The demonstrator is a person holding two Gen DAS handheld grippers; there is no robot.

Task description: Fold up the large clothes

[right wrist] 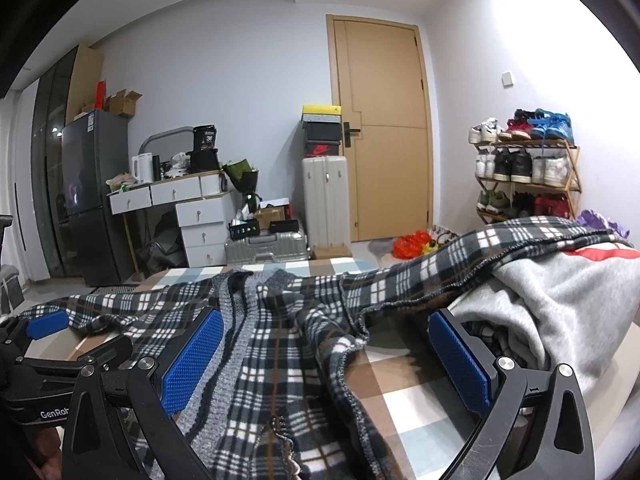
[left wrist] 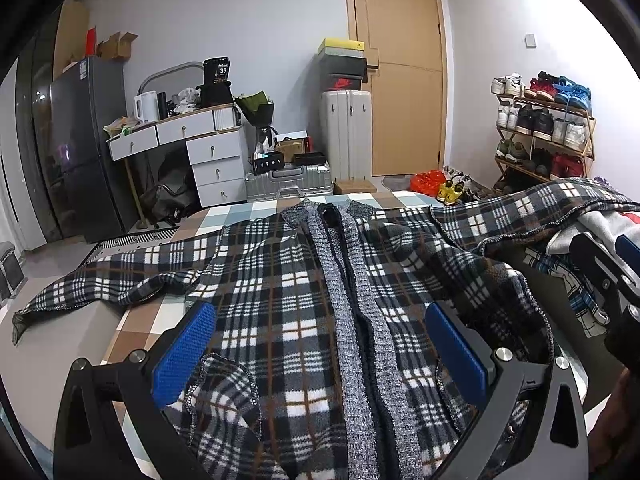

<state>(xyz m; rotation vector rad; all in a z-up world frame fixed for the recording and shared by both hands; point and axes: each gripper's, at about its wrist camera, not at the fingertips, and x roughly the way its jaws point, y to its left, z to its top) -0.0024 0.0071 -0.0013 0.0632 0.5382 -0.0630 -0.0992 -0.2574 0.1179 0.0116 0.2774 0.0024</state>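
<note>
1. On the bed (left wrist: 168, 312): plaid cardigan (left wrist: 280, 280), laid flat, front up, grey knit placket running down its middle; one sleeve hangs over the bed's left edge, the other is draped over a clothes pile (right wrist: 560, 300) at right.
2. Left gripper (left wrist: 320, 356): jaws spread wide, blue pads (left wrist: 184, 354) on either side of the placket near the hem; nothing clamped. Whether the pads touch the fabric cannot be told.
3. Right gripper (right wrist: 326, 364): jaws spread wide, low over the cardigan's right front panel and bare checked sheet; nothing clamped. Its right pad sits just beside the pile.
4. Beyond the bed: door (left wrist: 400, 80), suitcase (left wrist: 346, 132), shoe rack (left wrist: 544, 132), desk (left wrist: 180, 136), fridge (left wrist: 86, 148).
</note>
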